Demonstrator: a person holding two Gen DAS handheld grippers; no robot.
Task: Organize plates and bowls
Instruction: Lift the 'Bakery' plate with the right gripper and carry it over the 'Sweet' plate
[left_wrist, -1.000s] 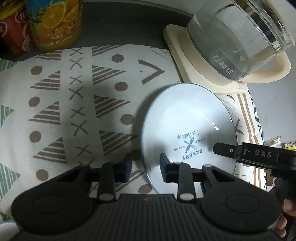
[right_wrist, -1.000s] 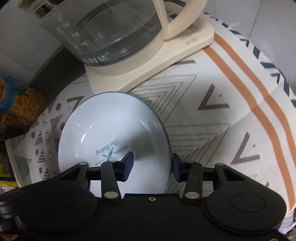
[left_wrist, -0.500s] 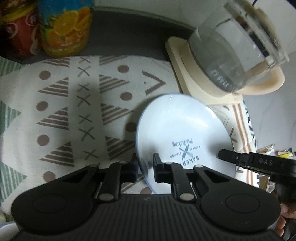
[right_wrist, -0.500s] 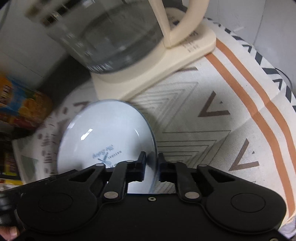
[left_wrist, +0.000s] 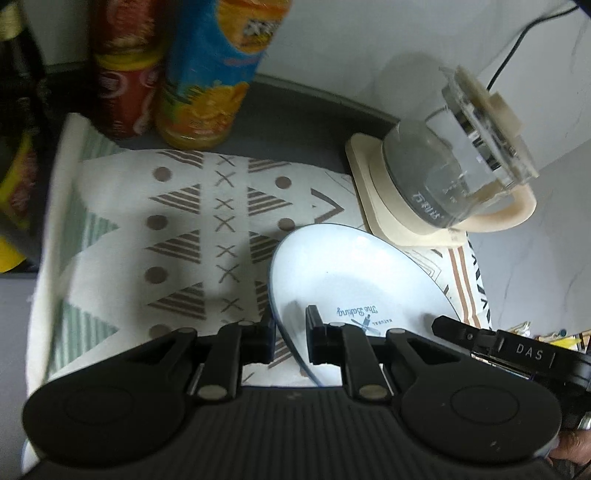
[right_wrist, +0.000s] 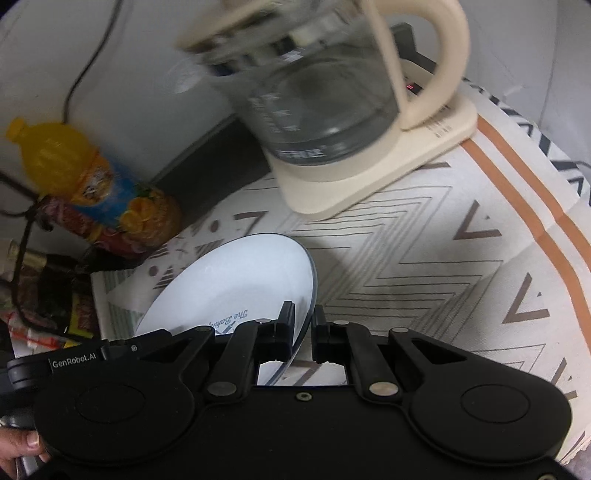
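My left claw clamped plate on its left rim. My right claw clamped same plate on right rim. Plate sat tilted between both claws, above patterned cloth. Glass kettle stood on far right; orange juice bottle on far left.

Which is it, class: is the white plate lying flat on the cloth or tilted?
Tilted. The plate is clamped at opposite rims by the left gripper and right gripper.
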